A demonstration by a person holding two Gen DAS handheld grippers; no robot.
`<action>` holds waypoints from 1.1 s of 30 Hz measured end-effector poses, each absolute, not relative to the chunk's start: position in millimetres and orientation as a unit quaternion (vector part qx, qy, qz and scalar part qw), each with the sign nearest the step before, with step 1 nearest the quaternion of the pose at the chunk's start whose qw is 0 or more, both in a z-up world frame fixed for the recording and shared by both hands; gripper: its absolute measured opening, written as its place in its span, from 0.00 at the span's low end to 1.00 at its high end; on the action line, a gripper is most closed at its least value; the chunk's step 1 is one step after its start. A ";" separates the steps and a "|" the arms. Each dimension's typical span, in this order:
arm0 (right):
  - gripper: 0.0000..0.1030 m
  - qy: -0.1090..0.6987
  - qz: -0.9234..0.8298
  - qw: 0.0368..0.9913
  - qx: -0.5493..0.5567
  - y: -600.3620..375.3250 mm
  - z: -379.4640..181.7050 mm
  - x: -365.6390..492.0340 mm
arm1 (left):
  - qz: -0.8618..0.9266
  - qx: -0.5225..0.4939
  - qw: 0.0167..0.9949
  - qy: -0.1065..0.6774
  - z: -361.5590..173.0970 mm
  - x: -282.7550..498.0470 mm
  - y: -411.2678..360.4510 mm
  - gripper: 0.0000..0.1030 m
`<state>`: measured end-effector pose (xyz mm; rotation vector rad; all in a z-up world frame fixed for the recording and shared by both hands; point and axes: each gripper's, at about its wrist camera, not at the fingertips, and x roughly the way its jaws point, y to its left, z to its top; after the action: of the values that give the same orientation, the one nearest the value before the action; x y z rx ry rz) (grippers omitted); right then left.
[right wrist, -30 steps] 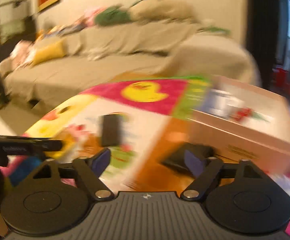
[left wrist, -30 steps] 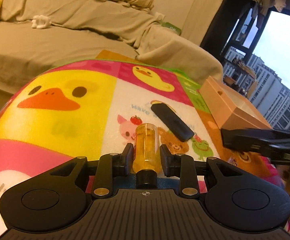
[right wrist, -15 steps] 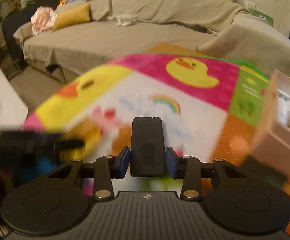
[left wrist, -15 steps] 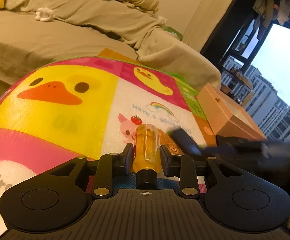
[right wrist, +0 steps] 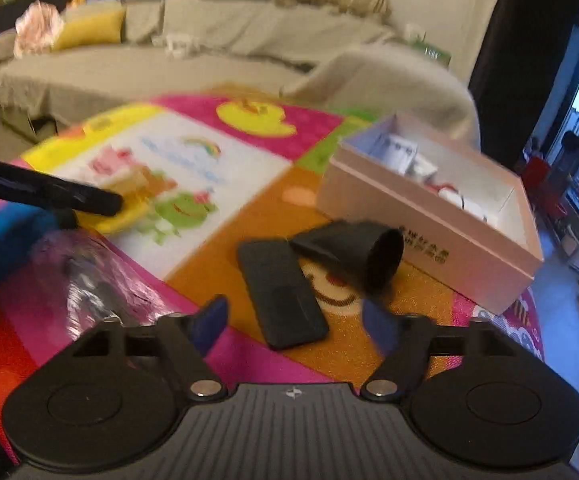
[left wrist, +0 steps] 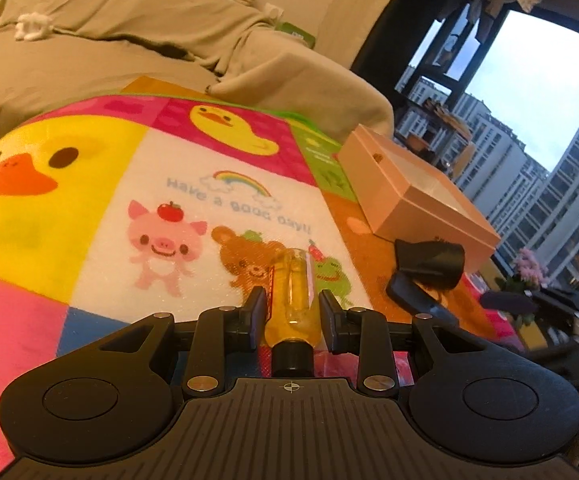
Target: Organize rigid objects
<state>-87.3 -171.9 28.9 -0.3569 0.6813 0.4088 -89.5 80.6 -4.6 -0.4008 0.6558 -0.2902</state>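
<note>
Left gripper (left wrist: 292, 312): jaws partly closed, both pads pressed against the clear yellow handle of a screwdriver (left wrist: 294, 292). Handle points forward between the fingers, black collar toward the camera. It hangs above the cartoon play mat (left wrist: 89, 200), over the bear and frog print

Right gripper (right wrist: 295, 326): jaws have just been opening and now stand wide apart. Nothing pressed between the pads. A flat black remote (right wrist: 281, 292) lies on the orange square of the mat just ahead of the fingertips, free of both pads

A black cup-shaped piece (right wrist: 353, 252) lies on its side, touching the far end of the remote, open mouth toward the right gripper. Just behind it sits an open pink box (right wrist: 469, 248) on the mat's right edge; a few white items inside, too blurred to identify

Right wrist view is motion-blurred. The left gripper shows at its left edge with the yellow handle in it

Beyond the mat: a sofa (left wrist: 109, 40) under a beige cover
</note>
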 end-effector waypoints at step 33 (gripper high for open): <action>0.97 0.333 0.245 0.898 -0.149 -123.1 11.1 -93.3 | -0.168 -0.220 0.906 0.320 -8.5 -98.3 74.3 0.31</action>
<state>-93.3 -123.1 11.1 -0.3081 0.6904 0.5065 -98.3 74.3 -8.5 -0.4536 0.6617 -0.3462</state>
